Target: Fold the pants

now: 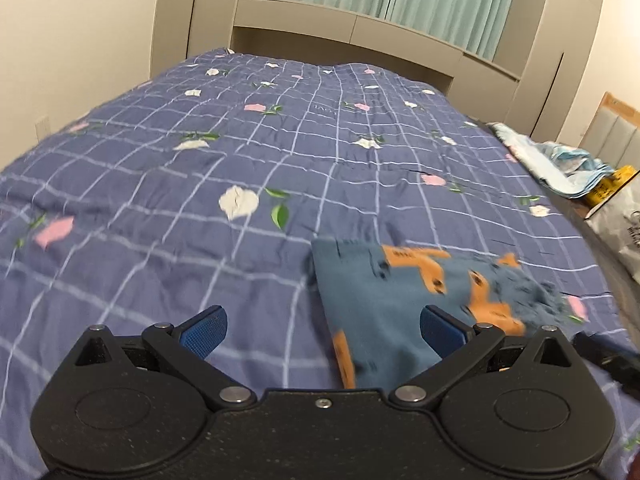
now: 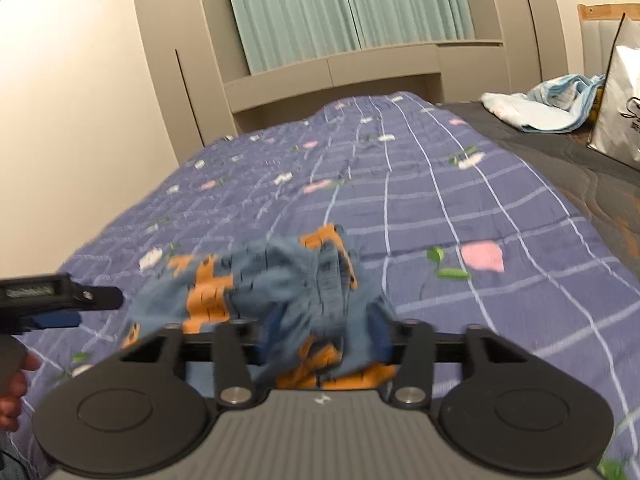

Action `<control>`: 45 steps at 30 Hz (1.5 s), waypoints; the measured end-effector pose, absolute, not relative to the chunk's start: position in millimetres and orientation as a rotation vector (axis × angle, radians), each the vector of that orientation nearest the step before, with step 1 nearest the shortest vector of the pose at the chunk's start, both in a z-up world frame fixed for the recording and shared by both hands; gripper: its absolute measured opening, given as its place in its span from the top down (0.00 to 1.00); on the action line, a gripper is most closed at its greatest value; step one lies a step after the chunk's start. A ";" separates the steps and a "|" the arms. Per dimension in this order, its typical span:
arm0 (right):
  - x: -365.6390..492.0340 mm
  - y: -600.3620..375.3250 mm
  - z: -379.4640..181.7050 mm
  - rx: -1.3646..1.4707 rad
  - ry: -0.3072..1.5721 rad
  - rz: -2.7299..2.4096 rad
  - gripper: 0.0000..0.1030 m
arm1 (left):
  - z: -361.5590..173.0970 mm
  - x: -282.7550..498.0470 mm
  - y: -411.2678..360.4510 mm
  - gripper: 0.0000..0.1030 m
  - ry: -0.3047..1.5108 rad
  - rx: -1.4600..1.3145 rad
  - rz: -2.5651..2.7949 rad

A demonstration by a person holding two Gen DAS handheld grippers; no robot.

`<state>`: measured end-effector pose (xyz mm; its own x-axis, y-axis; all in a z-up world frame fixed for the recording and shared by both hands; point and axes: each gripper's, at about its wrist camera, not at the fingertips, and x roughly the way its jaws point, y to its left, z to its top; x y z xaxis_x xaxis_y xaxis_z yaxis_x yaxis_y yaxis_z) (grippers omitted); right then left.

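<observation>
Right now the pants (image 1: 404,292) lie bunched on the quilt (image 1: 200,184) near the bed's right edge at its near end, blue cloth with orange shapes. Your left gripper (image 1: 320,330) stands with its jaws wide apart and nothing between the pads; its right-hand finger just overlaps the cloth's near corner, so it looks ready to take that edge. Your right gripper (image 2: 324,336) has a raised bunch of the pants between its jaws, but blur hides whether the pads press on it, so I cannot tell if you truly hold it. Lifted that way, the heap probably needs spreading flat before any fold
</observation>
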<state>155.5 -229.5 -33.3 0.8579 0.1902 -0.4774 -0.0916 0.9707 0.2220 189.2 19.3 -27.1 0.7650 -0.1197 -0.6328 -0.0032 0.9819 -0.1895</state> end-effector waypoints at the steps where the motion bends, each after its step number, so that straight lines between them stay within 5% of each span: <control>1: 162.5 -232.8 -31.2 0.203 0.516 0.165 0.40 | -27.5 195.8 19.0 0.01 0.698 -0.183 -0.062; 6: 209.1 -243.5 -33.5 0.243 0.568 0.179 0.42 | -36.5 226.6 12.3 0.01 0.717 -0.192 -0.071; 10: 232.7 -247.0 -44.2 0.289 0.640 0.216 0.80 | -42.4 238.2 6.5 0.01 0.739 -0.185 -0.070; 23: 219.2 -241.1 -52.0 0.195 0.623 0.130 0.82 | -51.7 236.6 0.1 0.01 0.747 -0.176 -0.083; 27: 208.1 -231.1 -44.6 0.135 0.586 0.094 0.62 | -46.2 227.3 3.5 0.01 0.729 -0.183 -0.070; 29: 200.3 -223.5 -41.0 0.099 0.566 0.105 0.39 | -44.6 218.4 2.2 0.01 0.722 -0.182 -0.072; 34: 186.2 -199.7 -42.6 0.009 0.561 0.115 0.15 | -55.7 191.5 -5.8 0.01 0.723 -0.179 -0.095; 45: 155.5 -196.1 -49.5 -0.087 0.553 0.071 0.05 | -58.5 149.0 5.8 0.01 0.708 -0.204 -0.106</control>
<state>155.5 -196.1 -49.5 0.8484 0.0442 -0.5275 -0.0908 0.9939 -0.0628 149.0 5.8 -58.5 0.7555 -0.1650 -0.6341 0.0272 0.9748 -0.2213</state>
